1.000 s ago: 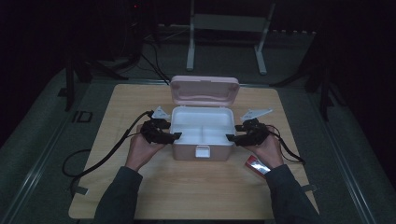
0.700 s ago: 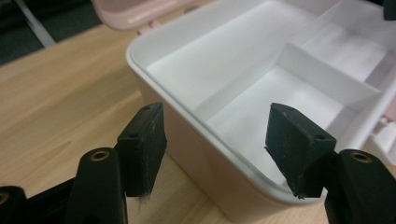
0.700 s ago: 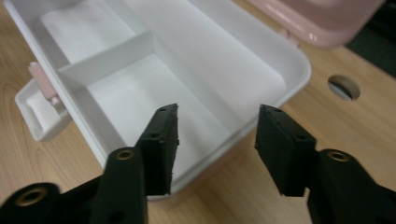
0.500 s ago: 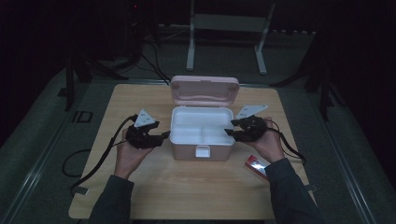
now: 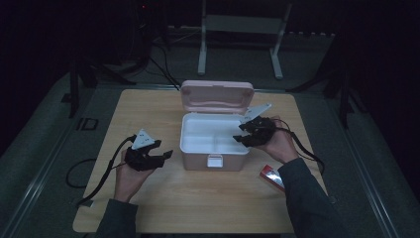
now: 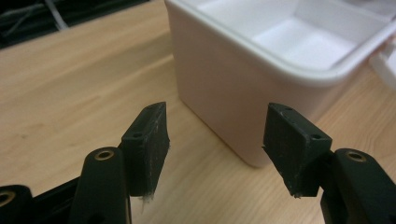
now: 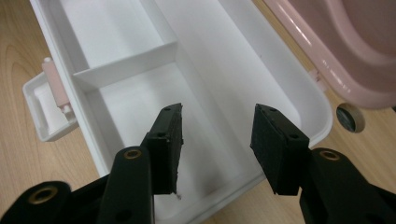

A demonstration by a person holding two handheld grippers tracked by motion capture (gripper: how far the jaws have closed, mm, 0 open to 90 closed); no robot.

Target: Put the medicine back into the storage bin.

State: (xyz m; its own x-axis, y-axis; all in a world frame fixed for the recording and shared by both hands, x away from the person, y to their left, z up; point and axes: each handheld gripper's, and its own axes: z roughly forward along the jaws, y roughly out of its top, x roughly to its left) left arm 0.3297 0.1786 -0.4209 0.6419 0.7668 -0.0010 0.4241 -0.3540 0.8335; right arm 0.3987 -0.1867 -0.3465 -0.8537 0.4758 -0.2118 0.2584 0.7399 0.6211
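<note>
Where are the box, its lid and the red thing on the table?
box [image 5: 214,159], high view, front wall.
lid [image 5: 217,94], high view, middle of the raised pink lid.
red thing [image 5: 272,176], high view, its top face.

- Boxes: 1, white box at frame centre, with 1 pink lid standing open behind it.
- Compartments in box: 3 by the right gripper view, two small, one long.
- Latches: 1, latch on the box front.
- Grippers: 2, left gripper lower left, right gripper right of centre; each has 2 jaws, parted.
- Red packs: 1, pack lower right.
- Tables: 1, table.
</note>
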